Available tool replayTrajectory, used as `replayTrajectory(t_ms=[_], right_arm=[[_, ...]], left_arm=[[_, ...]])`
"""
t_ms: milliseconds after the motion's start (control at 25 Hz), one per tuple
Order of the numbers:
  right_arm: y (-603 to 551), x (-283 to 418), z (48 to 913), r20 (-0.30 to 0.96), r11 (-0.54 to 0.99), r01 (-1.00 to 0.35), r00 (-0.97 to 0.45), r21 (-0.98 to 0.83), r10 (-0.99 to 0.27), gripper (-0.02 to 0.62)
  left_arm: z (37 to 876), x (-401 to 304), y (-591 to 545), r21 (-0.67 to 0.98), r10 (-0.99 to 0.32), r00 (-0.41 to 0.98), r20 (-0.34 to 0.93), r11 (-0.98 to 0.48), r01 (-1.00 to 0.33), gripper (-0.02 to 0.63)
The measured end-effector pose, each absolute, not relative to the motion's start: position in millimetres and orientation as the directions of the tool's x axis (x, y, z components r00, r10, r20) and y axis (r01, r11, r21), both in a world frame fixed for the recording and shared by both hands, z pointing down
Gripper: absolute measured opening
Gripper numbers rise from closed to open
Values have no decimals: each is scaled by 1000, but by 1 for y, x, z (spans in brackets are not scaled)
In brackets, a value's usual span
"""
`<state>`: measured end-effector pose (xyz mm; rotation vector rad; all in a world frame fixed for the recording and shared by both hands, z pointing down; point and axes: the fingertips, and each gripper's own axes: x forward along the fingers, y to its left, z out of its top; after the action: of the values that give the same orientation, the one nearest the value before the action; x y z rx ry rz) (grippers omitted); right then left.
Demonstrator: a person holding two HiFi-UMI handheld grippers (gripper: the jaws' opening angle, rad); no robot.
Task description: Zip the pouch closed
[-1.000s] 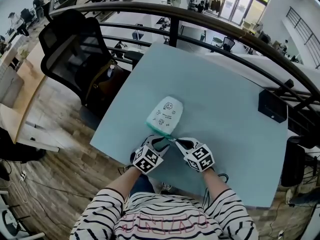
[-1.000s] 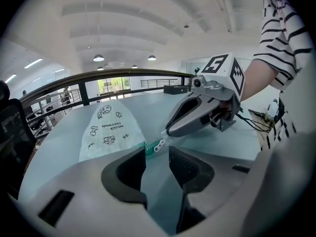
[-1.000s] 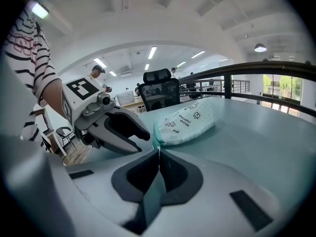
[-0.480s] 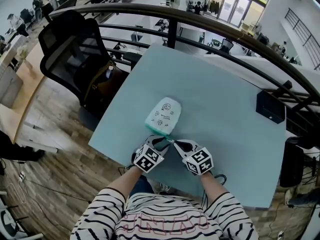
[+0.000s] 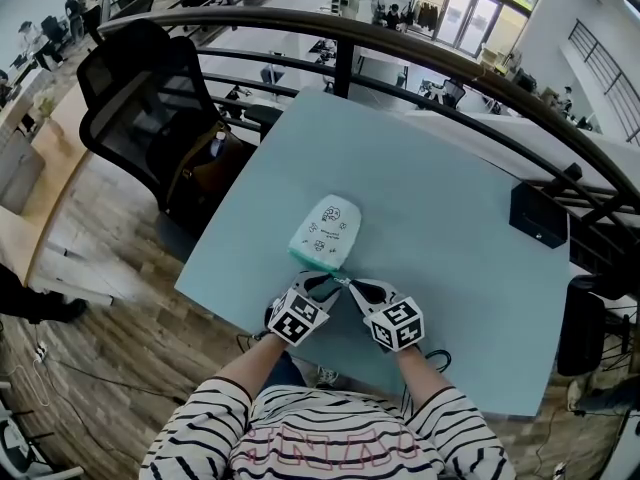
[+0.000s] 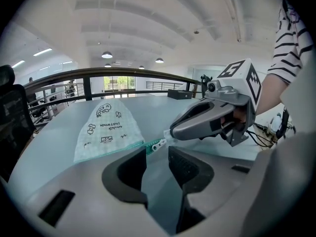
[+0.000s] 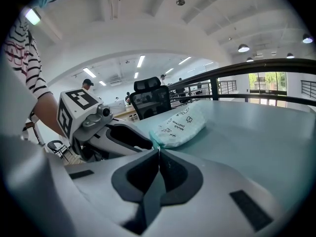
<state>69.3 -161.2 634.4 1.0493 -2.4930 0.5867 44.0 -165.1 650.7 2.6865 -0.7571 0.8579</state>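
Patterned pouch (image 5: pixel 326 226) lies flat on the table (image 5: pixel 450 218), zip end toward the person. The right gripper (image 7: pixel 159 151) has its jaws pressed together on the zip pull (image 6: pixel 158 144). Its own view buries the pull between the pads; only the left gripper view shows it. The left gripper (image 6: pixel 157 153) has its jaws apart, nothing pinched, teal zip edge just past one tip. How far the zip is drawn: can't tell. In the head view the gripper tips cover the pouch's near corner.

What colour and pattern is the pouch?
Pouch: pale mint check with black doodles; left gripper view shows it best.
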Motion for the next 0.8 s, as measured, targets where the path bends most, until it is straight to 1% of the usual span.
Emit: replayTrajectory(t_ms=[400,600,800], right_arm=[[-158,69,633,483,621,-747,-646,-238,-591,29],[-157,67,633,474,624,-742,-653,-244,-591,29],[-158,67,634,486,618,-751,-641,-234,-595,29]], left_arm=[[648,46,-159,64,-407,709,576,-842,-536,152],[650,46,-160,101,-400,717,571,-833,-545,152],[642,47,-160,125,-401,733,549,-828,-547,131]])
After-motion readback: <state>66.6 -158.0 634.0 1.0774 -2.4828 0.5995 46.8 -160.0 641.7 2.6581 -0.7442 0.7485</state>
